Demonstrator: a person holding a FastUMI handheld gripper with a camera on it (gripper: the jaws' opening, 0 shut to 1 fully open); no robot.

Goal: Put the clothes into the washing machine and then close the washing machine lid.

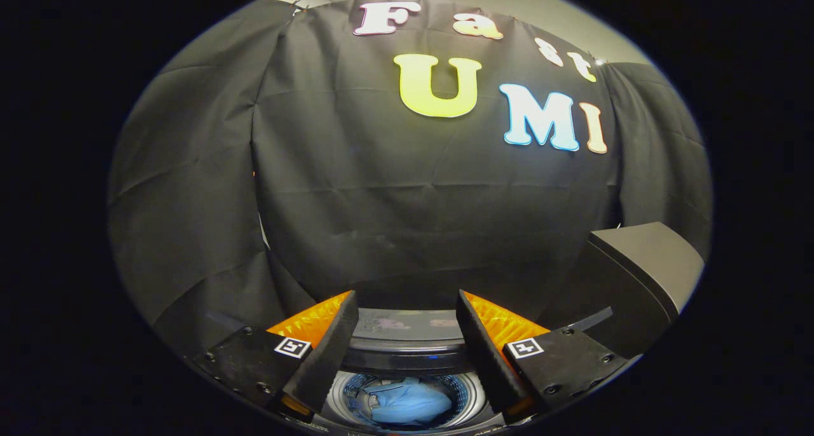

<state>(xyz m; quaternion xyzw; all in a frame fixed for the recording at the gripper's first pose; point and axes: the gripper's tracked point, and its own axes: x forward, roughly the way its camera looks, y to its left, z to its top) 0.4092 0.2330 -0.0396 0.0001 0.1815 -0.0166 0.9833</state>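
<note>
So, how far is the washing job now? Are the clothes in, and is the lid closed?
Done: a blue garment lies inside the drum of the washing machine, seen between the fingers. In hand: nothing; the gripper is open and empty above the opening. Left: the lid is not closed; it seems to stand raised at the right, beyond the fingers, so it must be lowered.
</note>
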